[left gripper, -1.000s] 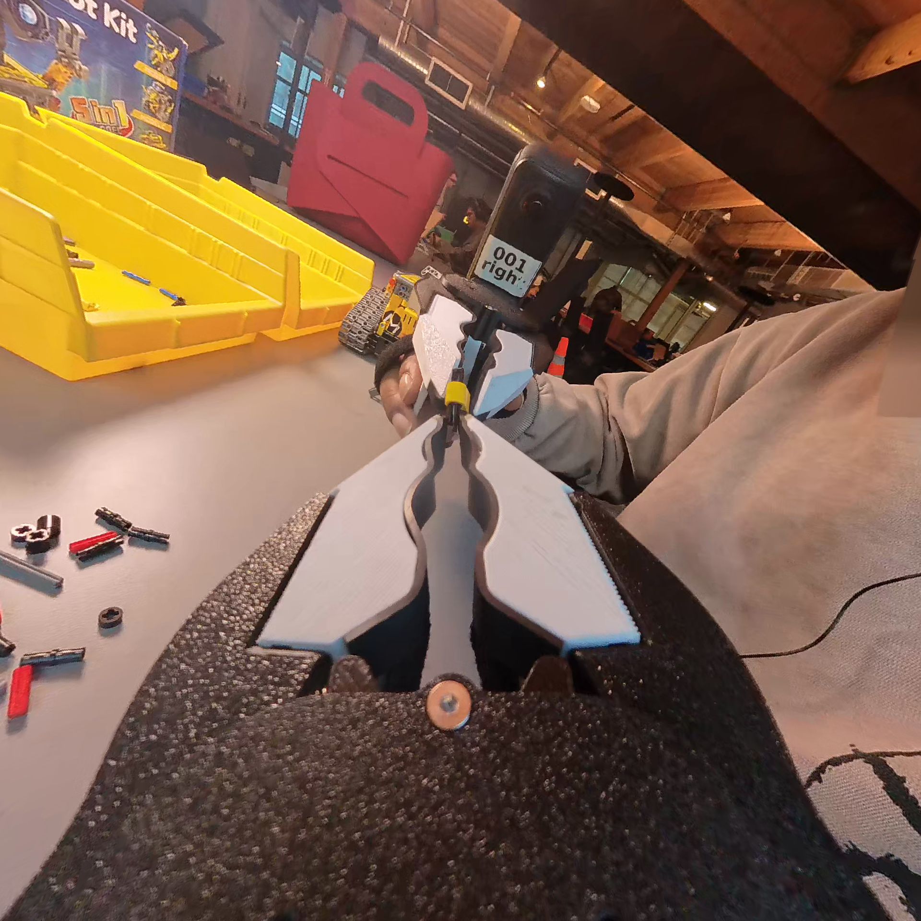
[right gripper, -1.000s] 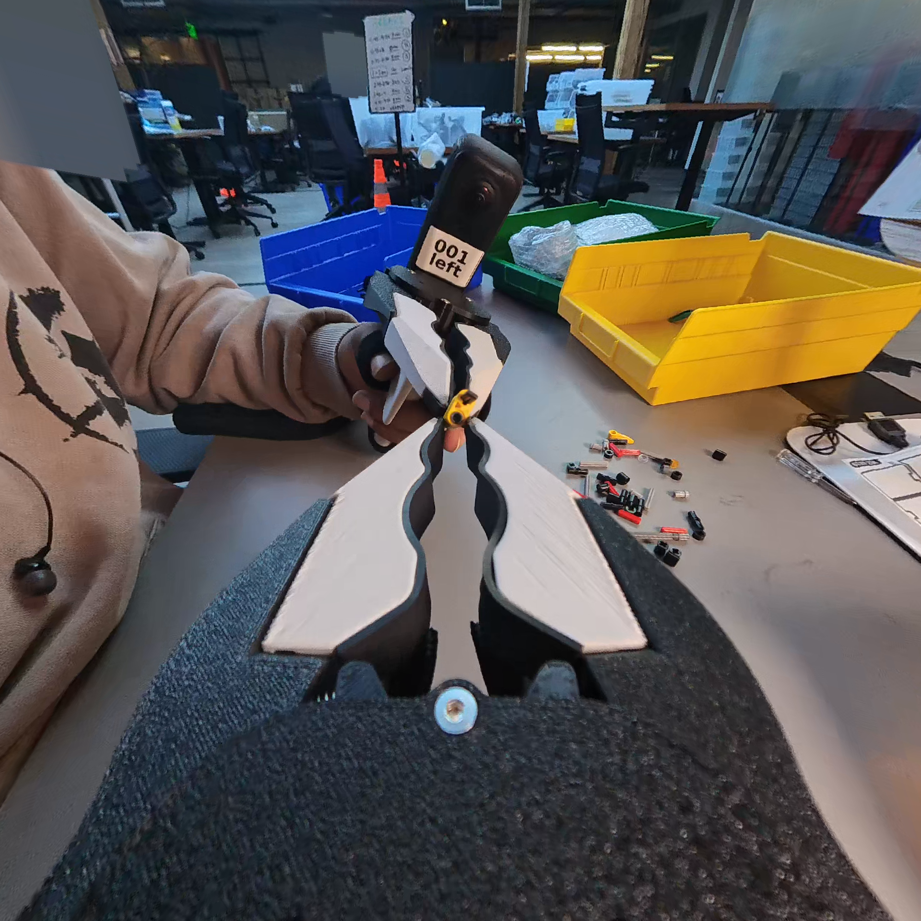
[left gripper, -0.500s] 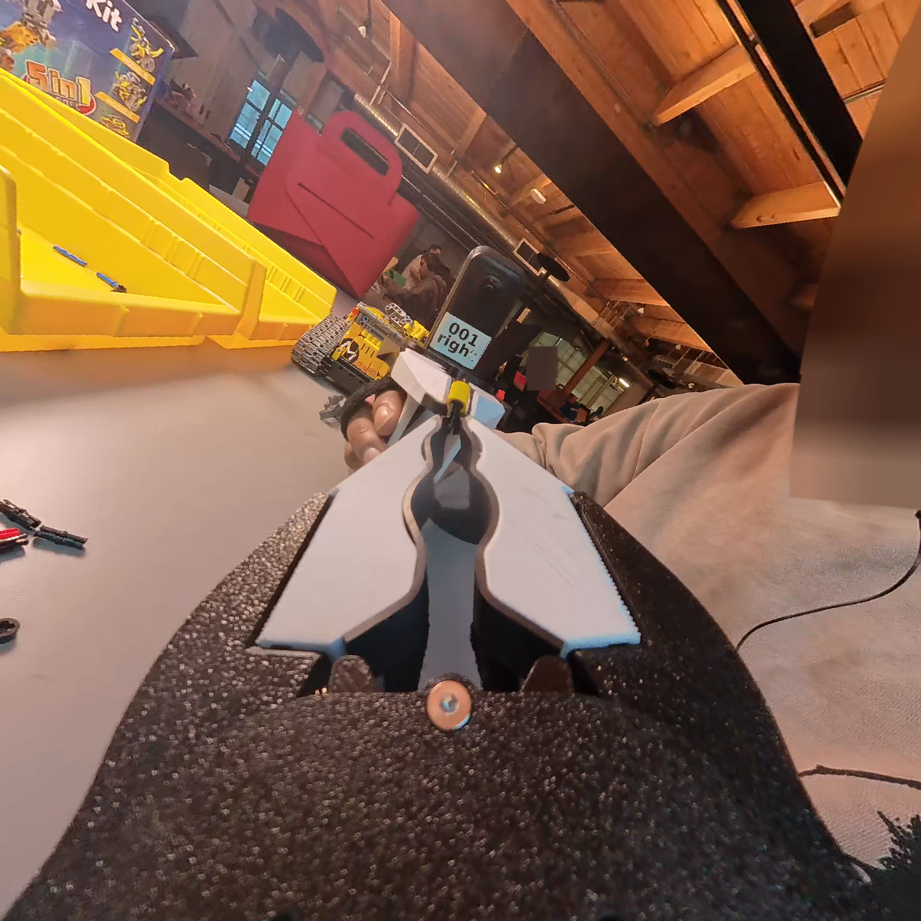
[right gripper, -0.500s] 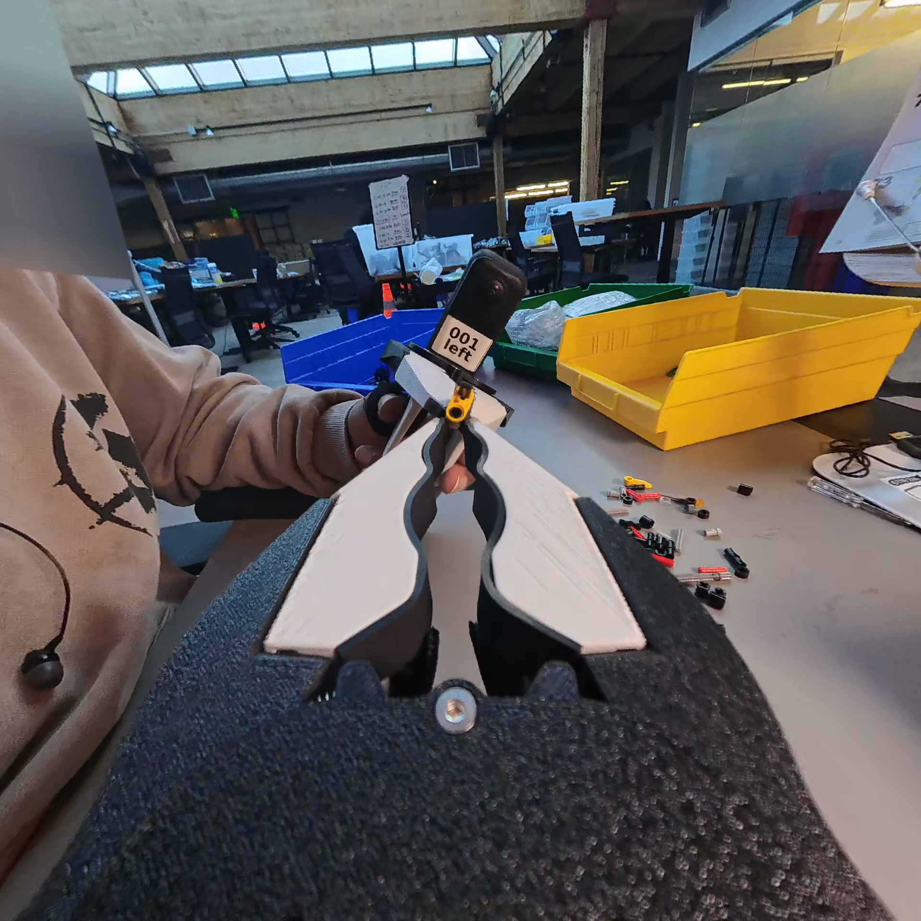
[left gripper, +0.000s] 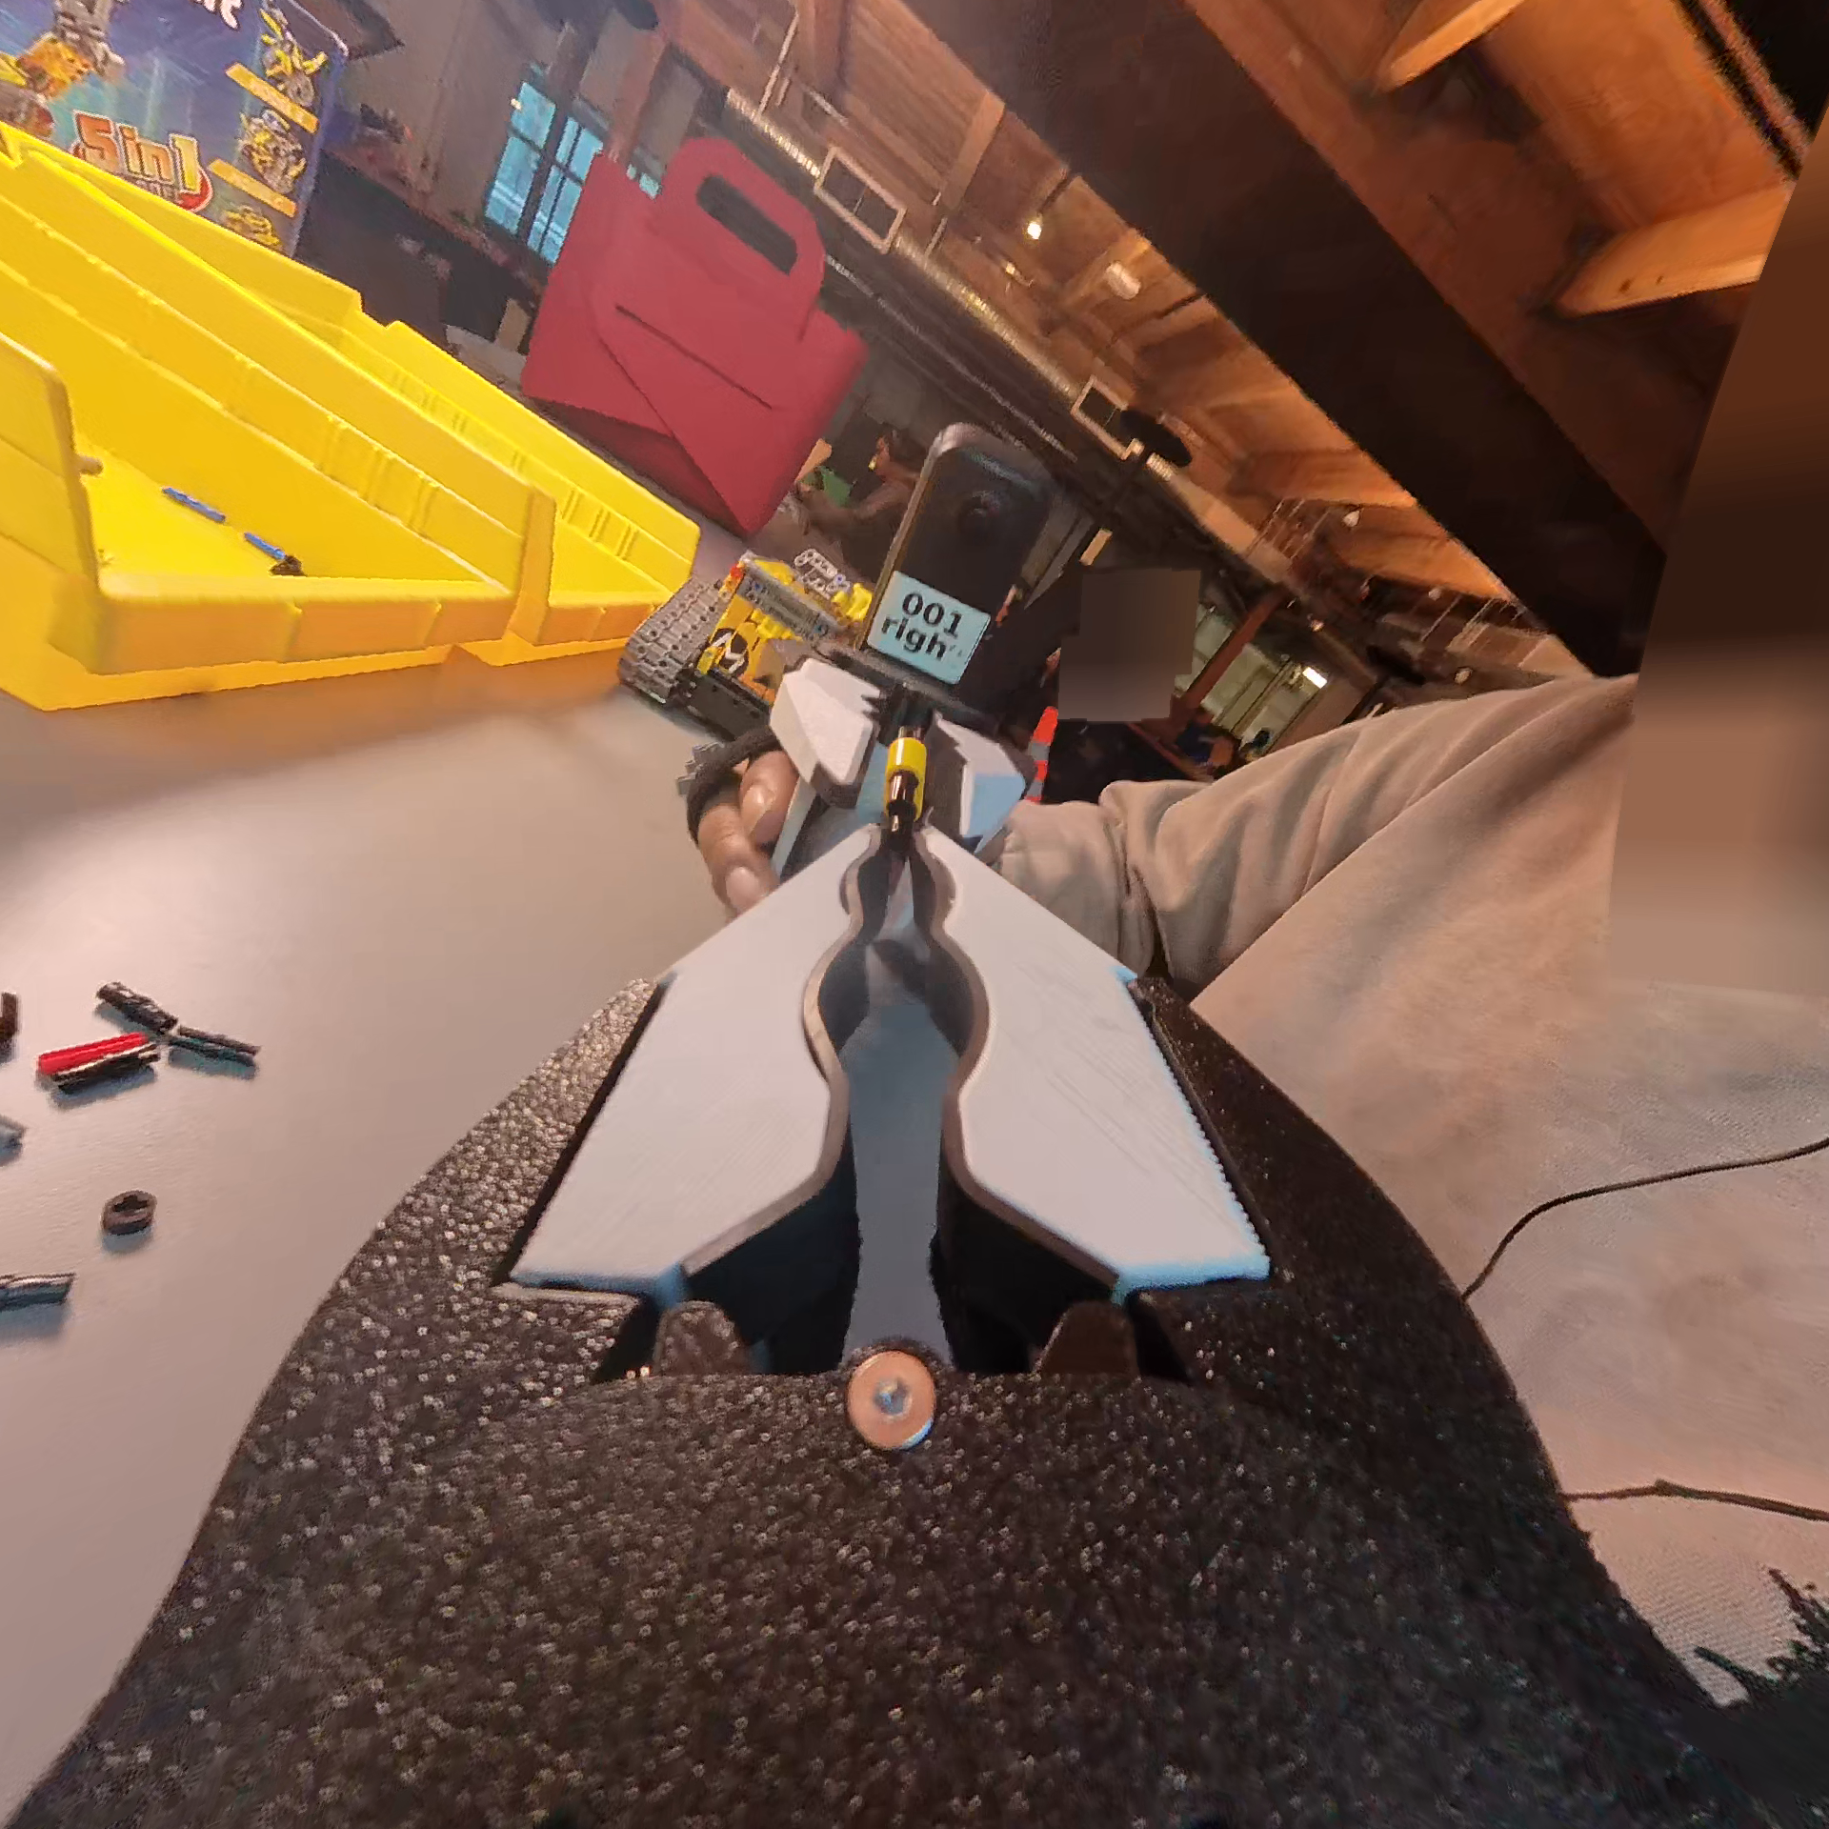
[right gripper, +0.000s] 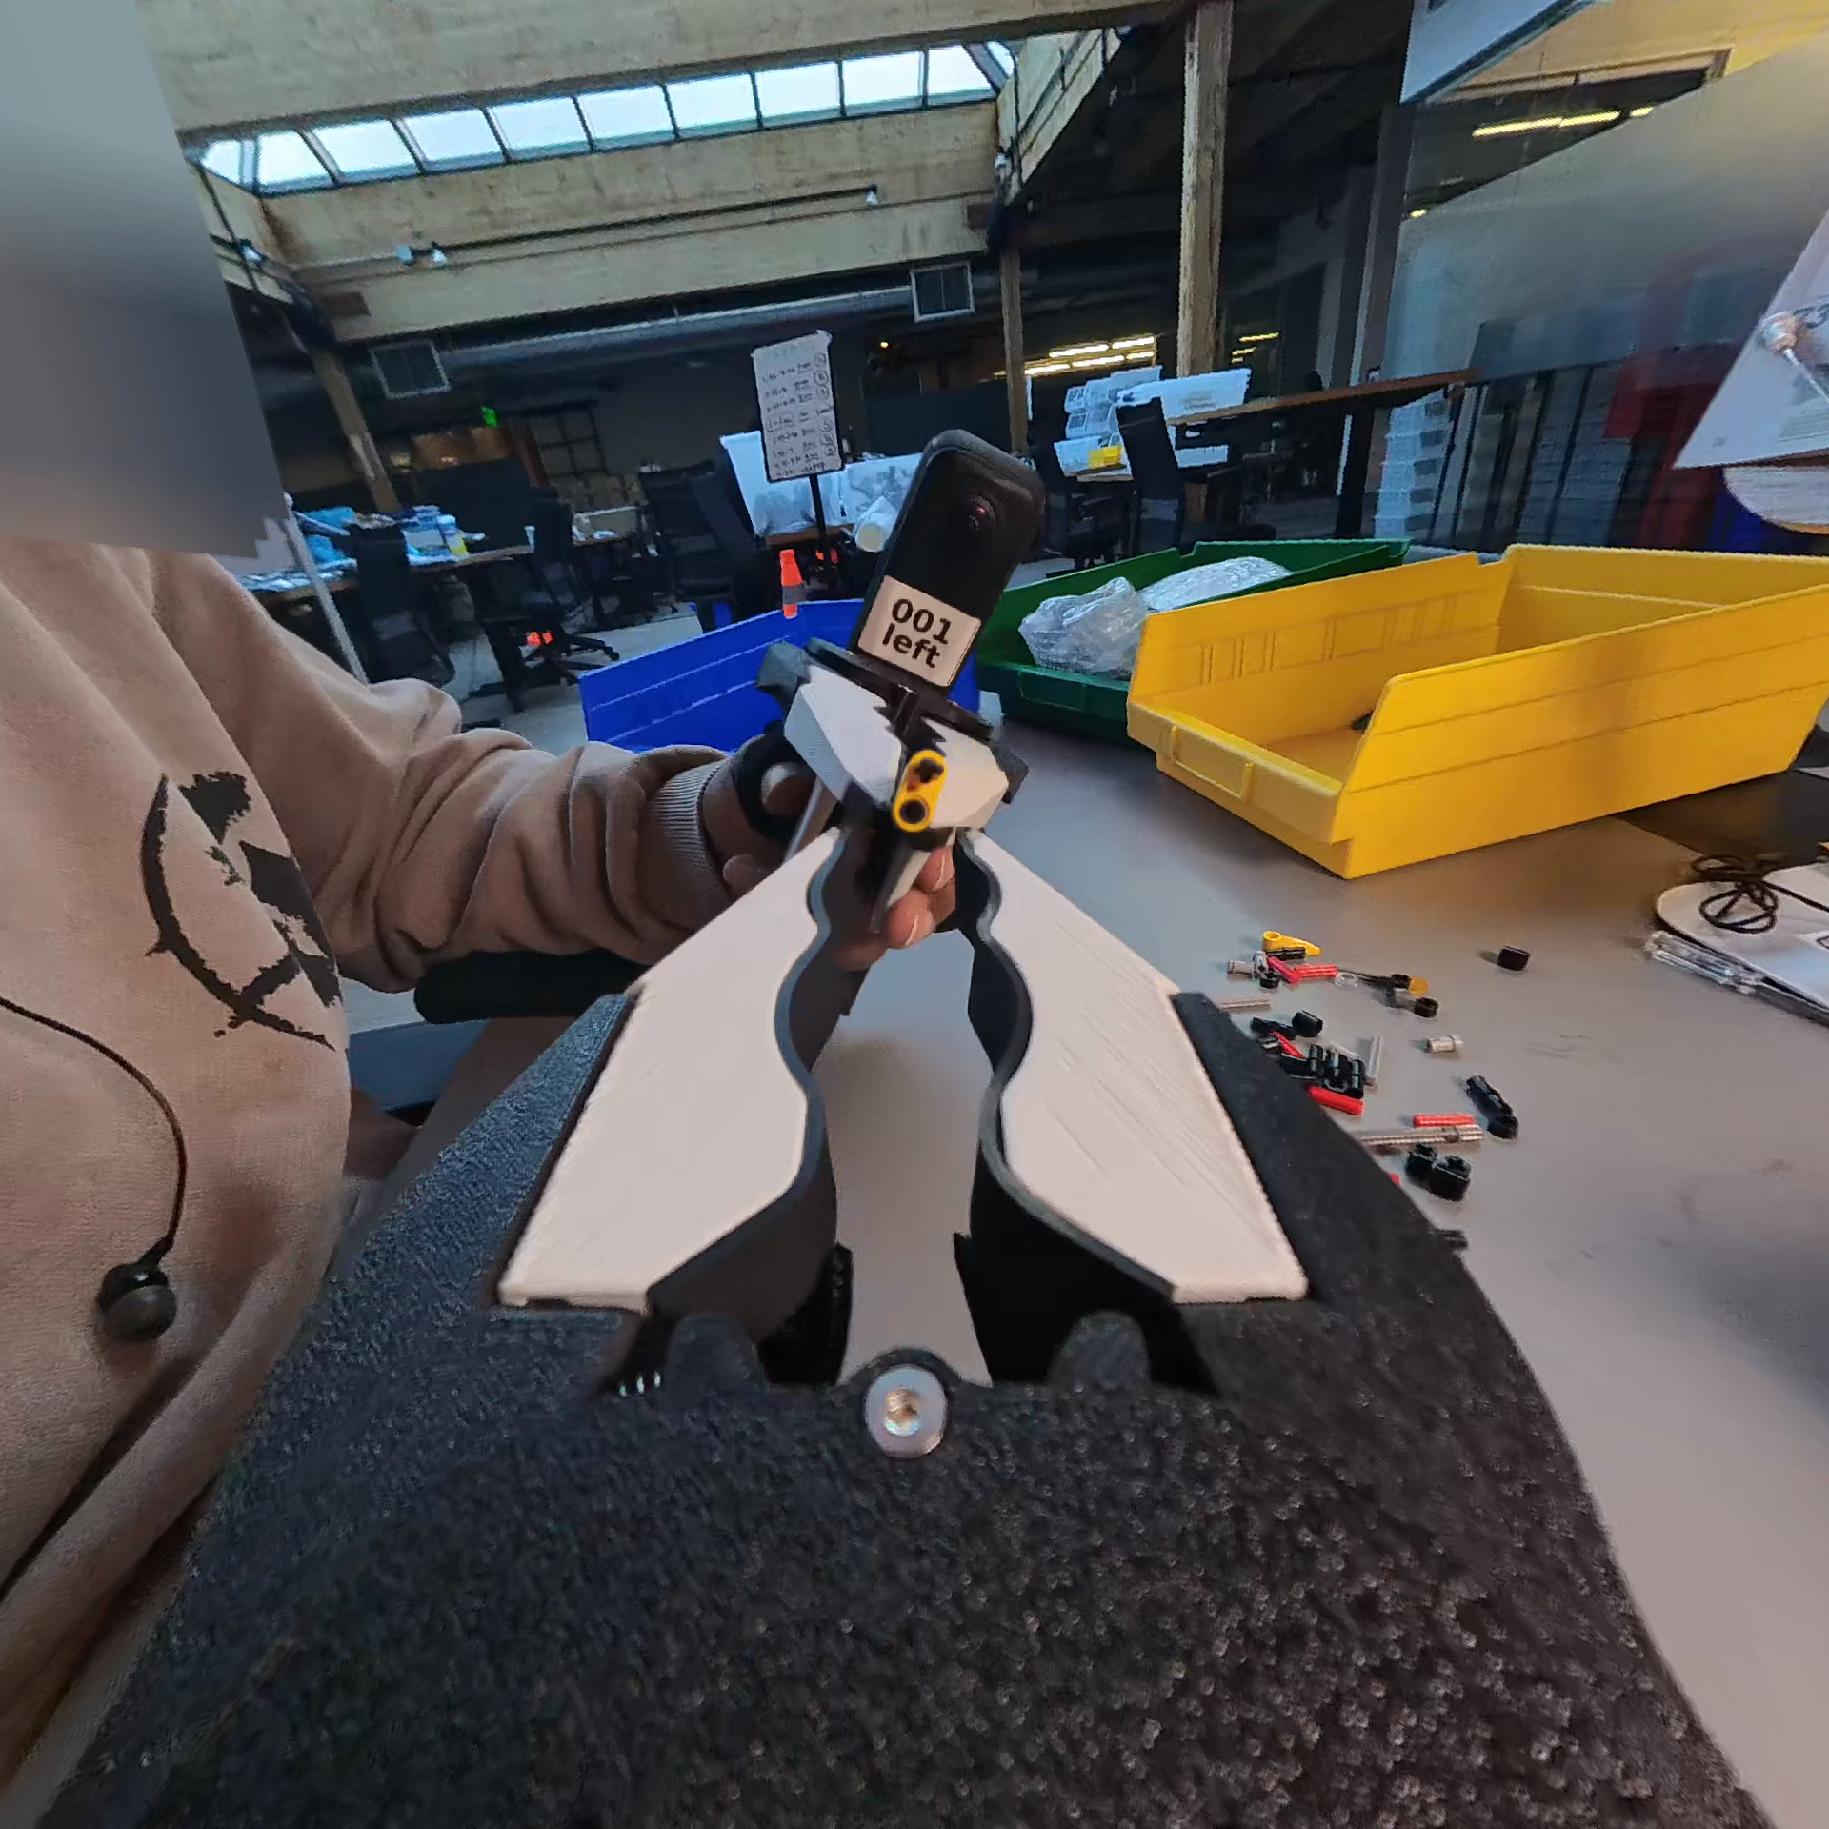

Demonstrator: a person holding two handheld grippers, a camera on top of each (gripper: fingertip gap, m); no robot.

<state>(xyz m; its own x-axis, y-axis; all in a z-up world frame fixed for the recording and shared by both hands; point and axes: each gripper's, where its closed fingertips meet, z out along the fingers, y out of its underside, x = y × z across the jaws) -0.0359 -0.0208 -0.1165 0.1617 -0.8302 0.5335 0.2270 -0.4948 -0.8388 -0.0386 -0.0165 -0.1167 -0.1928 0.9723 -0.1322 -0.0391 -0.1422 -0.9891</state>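
Observation:
My left gripper (left gripper: 896,841) is shut on the black pin end of a small yellow connector piece (left gripper: 906,777) and holds it in the air above the grey table (left gripper: 396,891). In the right wrist view the same yellow piece (right gripper: 920,787) sits at the tip of the left gripper, facing me. My right gripper (right gripper: 903,851) is open, its two tips apart on either side just below the piece and not touching it. Its spread fingers (left gripper: 826,732) show beyond the piece in the left wrist view. A person's hands and beige sleeves (right gripper: 515,841) hold both grippers.
Loose black, red and yellow small parts (right gripper: 1326,1059) lie on the table, also in the left wrist view (left gripper: 99,1054). Yellow bins (left gripper: 297,594) (right gripper: 1485,713), a green bin (right gripper: 1089,614), a blue bin (right gripper: 693,673), a tracked toy vehicle (left gripper: 732,633), a red carton (left gripper: 683,327) and a booklet with a cable (right gripper: 1742,911) stand around. Both grippers' tips are close together, under 4 cm apart.
My right gripper has opened and let go of the yellow piece, which both grippers pinched before. The left gripper still holds it.

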